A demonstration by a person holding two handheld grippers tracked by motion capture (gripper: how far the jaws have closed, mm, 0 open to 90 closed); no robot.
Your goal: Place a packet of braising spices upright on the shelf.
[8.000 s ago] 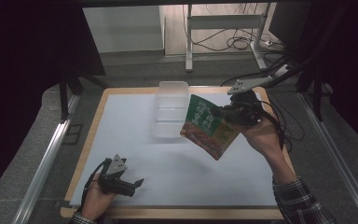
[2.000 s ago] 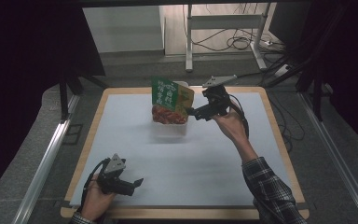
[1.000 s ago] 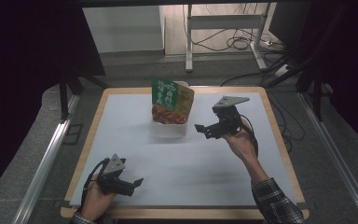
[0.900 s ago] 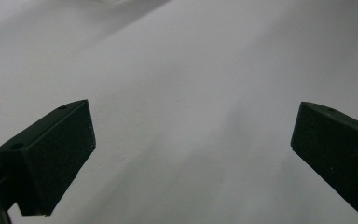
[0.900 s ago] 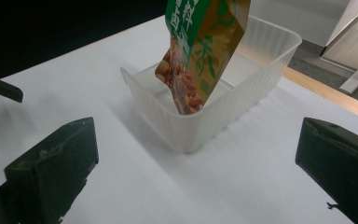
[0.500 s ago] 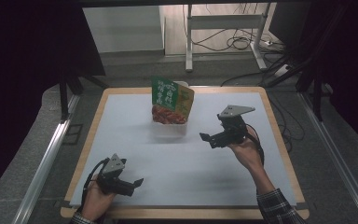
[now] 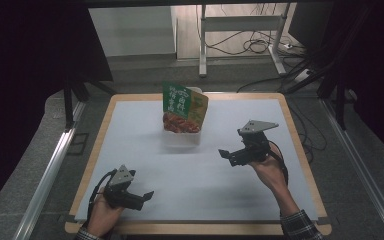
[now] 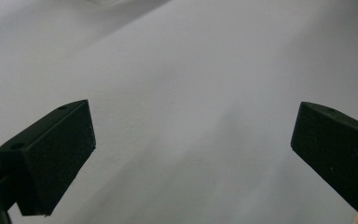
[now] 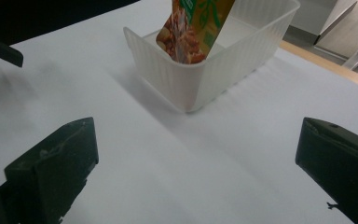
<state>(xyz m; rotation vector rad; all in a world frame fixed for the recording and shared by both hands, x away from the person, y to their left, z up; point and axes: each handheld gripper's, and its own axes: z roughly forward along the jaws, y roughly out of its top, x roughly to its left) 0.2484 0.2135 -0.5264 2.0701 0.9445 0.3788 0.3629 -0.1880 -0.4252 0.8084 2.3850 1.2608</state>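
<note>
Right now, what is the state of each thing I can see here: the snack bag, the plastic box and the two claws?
Snack bag: standing tilted inside the box, sticking out above its rim, not held.
Plastic box: upright on the white mat, open top, holding the bag.
Left claw: open, empty, low over the mat.
Right claw: open, empty, apart from the box.

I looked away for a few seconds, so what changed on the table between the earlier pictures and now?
The right tongs carried the snack pouch into the translucent bin, let it go, and drew back toward the person with jaws open. The left tongs stayed open at the near left of the table.
</note>
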